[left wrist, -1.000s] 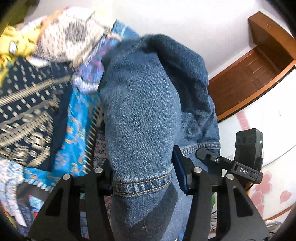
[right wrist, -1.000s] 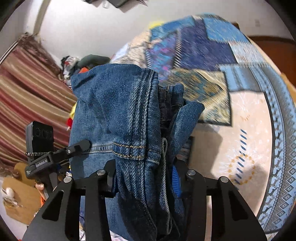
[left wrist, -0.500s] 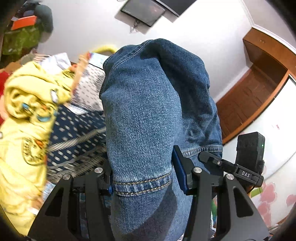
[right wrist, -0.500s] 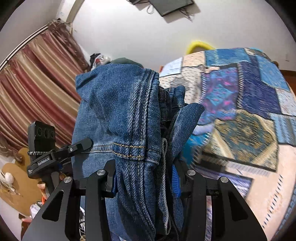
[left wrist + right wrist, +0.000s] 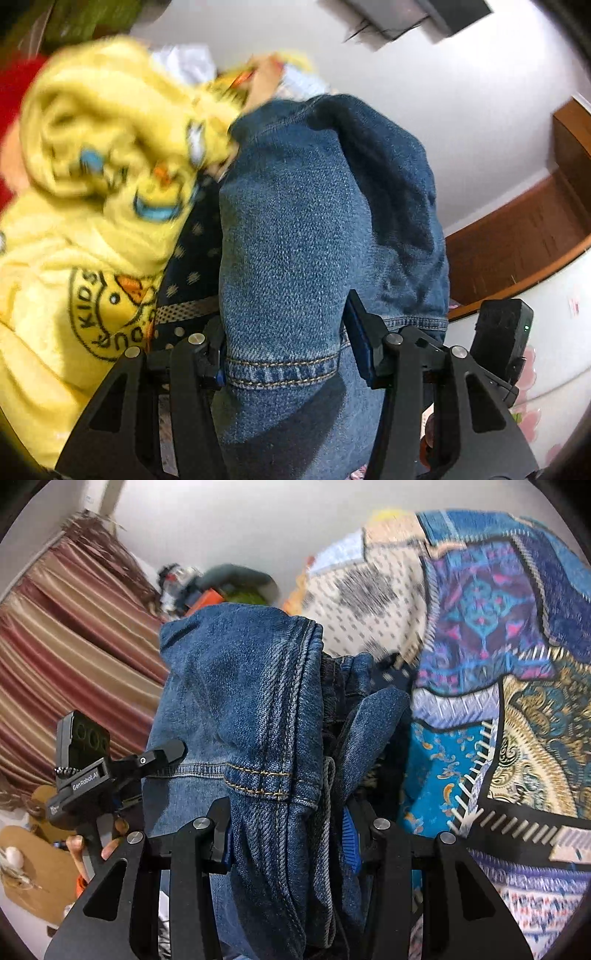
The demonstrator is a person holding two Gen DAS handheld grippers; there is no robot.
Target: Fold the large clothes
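Note:
A pair of blue jeans (image 5: 295,240) fills the middle of the left wrist view, folded into a thick bundle with a stitched hem near the jaws. My left gripper (image 5: 284,354) is shut on the jeans. The same jeans (image 5: 243,709) show in the right wrist view with a seam and orange stitching. My right gripper (image 5: 288,834) is shut on this bunched denim. Both grippers hold the bundle in the air. The other gripper's black body (image 5: 85,768) shows at the left of the right wrist view.
A yellow kids' garment (image 5: 85,221) lies heaped at the left. A patterned blue patchwork bedspread (image 5: 498,701) covers the bed on the right. Striped red curtains (image 5: 66,657), a white wall (image 5: 424,92) and a wooden door frame (image 5: 517,251) stand behind.
Both grippers have swung with the jeans held fast. The left view has moved from the bedspread onto the yellow garment. The right view has dropped back towards the bedspread.

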